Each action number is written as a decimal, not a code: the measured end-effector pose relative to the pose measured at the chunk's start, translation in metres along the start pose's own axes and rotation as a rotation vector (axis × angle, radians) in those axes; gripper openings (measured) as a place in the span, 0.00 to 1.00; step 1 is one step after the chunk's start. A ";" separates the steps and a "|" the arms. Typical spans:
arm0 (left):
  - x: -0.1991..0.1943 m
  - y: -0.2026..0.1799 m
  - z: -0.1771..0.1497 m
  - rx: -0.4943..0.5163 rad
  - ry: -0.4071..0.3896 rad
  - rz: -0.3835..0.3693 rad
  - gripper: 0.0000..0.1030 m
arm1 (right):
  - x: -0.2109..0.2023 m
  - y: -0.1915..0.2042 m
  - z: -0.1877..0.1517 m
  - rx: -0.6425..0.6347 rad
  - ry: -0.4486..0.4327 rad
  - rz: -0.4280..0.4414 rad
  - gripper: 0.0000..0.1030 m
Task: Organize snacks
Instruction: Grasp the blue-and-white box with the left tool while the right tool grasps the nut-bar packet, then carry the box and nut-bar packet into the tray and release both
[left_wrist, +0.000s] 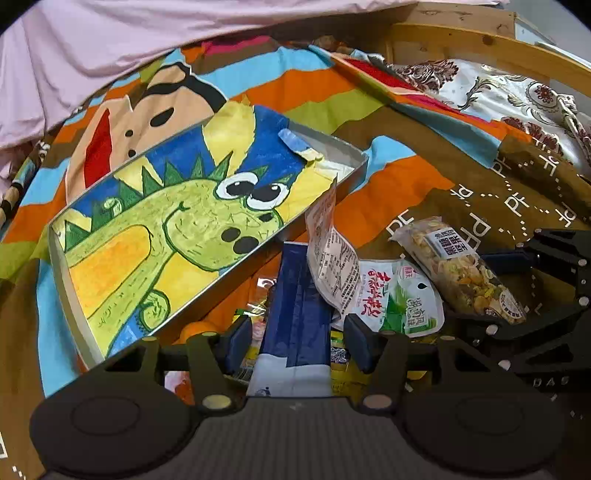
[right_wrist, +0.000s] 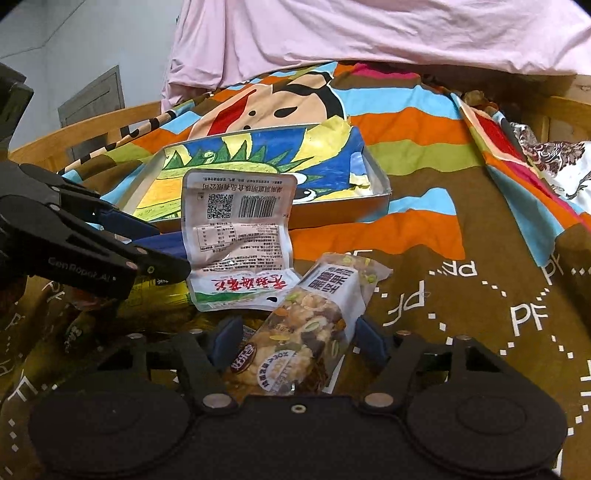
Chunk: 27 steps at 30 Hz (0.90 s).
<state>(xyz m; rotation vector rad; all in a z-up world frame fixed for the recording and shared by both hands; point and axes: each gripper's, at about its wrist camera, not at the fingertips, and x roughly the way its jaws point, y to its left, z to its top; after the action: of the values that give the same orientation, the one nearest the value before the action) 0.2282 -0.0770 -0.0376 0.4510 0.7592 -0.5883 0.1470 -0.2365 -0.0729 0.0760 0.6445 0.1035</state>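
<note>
Both tools part-open: left (left_wrist: 297, 338) straddles blue packet (left_wrist: 295, 314), right (right_wrist: 297, 341) nut bar (right_wrist: 306, 332) (pads apart).

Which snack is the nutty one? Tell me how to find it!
Start at the big shallow box with the green dinosaur drawing on the stripy bedcover. Just in front of it leans a white packet with a barcode, and beside that lies the nut snack bar, between the right gripper's fingers. It is the only see-through wrapper, showing lumpy nuts and seeds inside.
</note>
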 end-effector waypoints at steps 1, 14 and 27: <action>0.001 0.000 0.001 -0.008 0.007 -0.002 0.56 | 0.001 0.000 0.000 0.004 0.002 0.003 0.72; -0.015 -0.019 -0.001 -0.125 0.066 0.083 0.38 | -0.001 -0.004 0.002 0.029 -0.003 -0.016 0.62; -0.018 -0.025 -0.007 -0.219 0.039 0.138 0.36 | -0.002 -0.006 0.002 0.040 -0.004 -0.016 0.54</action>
<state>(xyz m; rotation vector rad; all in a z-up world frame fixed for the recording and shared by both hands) 0.1986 -0.0856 -0.0329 0.3103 0.8126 -0.3637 0.1470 -0.2423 -0.0711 0.1094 0.6435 0.0748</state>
